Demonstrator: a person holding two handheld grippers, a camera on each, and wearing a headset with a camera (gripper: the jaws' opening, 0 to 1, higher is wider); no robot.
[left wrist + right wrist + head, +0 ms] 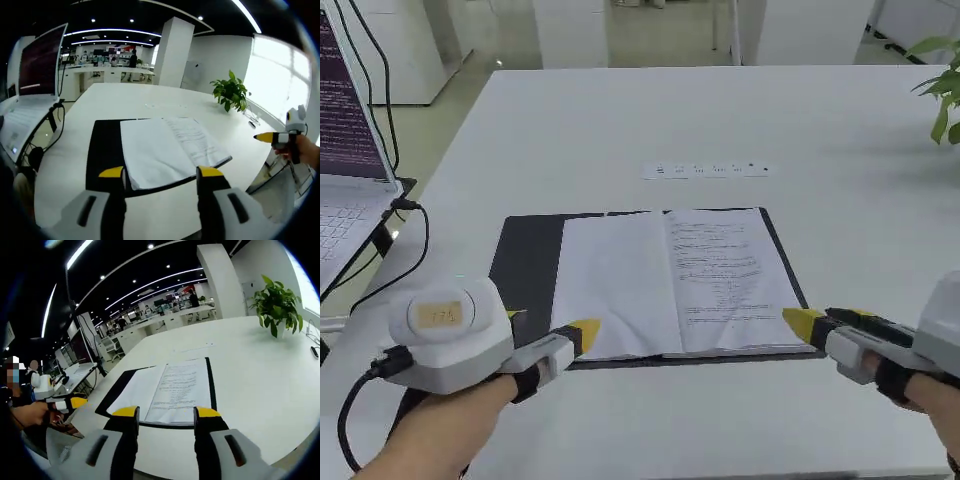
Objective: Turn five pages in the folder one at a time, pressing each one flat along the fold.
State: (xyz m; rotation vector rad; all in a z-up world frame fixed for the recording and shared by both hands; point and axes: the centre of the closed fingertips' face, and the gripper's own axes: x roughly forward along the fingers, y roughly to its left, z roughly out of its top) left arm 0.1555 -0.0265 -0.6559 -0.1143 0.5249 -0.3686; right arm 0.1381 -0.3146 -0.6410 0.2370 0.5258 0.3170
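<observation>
Nearest, left gripper (583,331) at the near-left corner of the folder (525,262), jaws spread and holding nothing. Right gripper (802,322) just off the folder's near-right corner, likewise spread and empty. Folder lying open and flat, black cover down, with a blank sheet (615,285) left of the fold (668,285) and a printed page (725,275) right of it.

Judged as the start of a turn, with no page lifted yet. Best to pinch only the top printed page at its near outer corner, checking for a single sheet before lifting. Then carry it over the fold in a low arc, without tugging at the binding. Steady the folder's left side with the other tongs against sliding. Once down, sweep along the fold from near end to far, lightly enough to avoid creasing.

Under the folder, a smooth white table (620,120), probably slippery. Beyond the folder's far edge, a small printed strip (705,169). Left of the folder, an open laptop (340,150) with a dark cable (420,250). Far right of the folder, a green plant (945,90). Farther out, a bright open office with white columns and ceiling lights.
</observation>
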